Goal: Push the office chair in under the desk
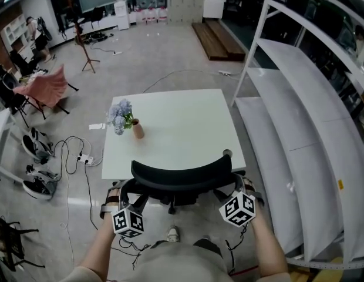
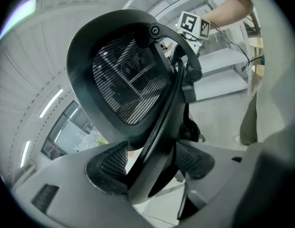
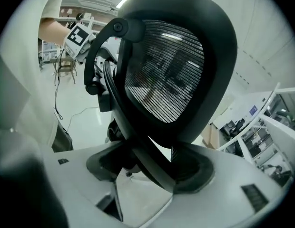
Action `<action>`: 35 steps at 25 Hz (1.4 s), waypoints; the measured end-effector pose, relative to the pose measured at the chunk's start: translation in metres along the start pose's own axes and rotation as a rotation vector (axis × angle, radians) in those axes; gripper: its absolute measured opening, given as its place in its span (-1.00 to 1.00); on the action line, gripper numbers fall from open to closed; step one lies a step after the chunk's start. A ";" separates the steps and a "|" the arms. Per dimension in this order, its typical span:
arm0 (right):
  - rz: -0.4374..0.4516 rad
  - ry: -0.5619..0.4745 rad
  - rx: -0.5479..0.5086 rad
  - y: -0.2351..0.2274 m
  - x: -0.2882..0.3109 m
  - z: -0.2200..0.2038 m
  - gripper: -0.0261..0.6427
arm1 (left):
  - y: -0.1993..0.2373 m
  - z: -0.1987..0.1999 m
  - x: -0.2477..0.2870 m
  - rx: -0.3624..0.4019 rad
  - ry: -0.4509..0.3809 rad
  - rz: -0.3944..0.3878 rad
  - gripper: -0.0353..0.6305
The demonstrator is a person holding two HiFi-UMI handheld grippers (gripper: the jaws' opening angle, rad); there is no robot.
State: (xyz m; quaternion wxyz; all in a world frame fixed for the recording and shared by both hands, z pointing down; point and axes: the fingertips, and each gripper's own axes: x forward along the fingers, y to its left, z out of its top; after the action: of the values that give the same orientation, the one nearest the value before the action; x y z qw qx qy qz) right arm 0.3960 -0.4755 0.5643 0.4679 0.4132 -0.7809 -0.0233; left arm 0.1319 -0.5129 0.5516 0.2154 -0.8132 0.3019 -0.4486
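The black office chair (image 1: pixel 182 178) stands at the near edge of the white desk (image 1: pixel 188 128), its mesh backrest towards me. My left gripper (image 1: pixel 114 195) is at the left side of the chair's back and my right gripper (image 1: pixel 248 188) at the right side. In the left gripper view the backrest (image 2: pixel 123 80) fills the picture, and a dark frame strut (image 2: pixel 159 127) runs between the widely parted jaws of the left gripper (image 2: pixel 152 163). The right gripper view shows a strut (image 3: pixel 138 141) slanting between the spread jaws of the right gripper (image 3: pixel 147 163), against the right pad.
A small vase (image 1: pixel 137 130) with pale flowers stands on the desk's left part. White shelving (image 1: pixel 299 110) rises close on the right. Cables and a power strip (image 1: pixel 82 157) lie on the floor at left, with shoes (image 1: pixel 35 145) beyond them.
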 end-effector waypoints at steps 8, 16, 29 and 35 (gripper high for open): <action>0.060 -0.196 0.171 -0.024 -0.056 0.024 -0.37 | 0.015 0.034 -0.044 -0.210 -0.020 0.117 -0.10; -0.015 -0.498 0.333 -0.065 -0.148 0.067 -0.83 | 0.028 0.093 -0.104 -0.502 -0.204 0.151 -0.46; -0.072 -0.738 0.343 -0.081 -0.239 0.072 -0.90 | 0.043 0.174 -0.186 -0.694 -0.358 0.435 -0.80; -0.045 -0.813 0.349 -0.077 -0.260 0.073 -0.90 | 0.029 0.191 -0.201 -0.705 -0.366 0.452 -0.87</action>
State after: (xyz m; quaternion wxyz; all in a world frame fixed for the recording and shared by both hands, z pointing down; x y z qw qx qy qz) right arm 0.4467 -0.3780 0.3056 0.0452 0.4601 -0.8846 -0.0617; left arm 0.2034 -0.3810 0.3165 0.0678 -0.8164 0.5629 -0.1092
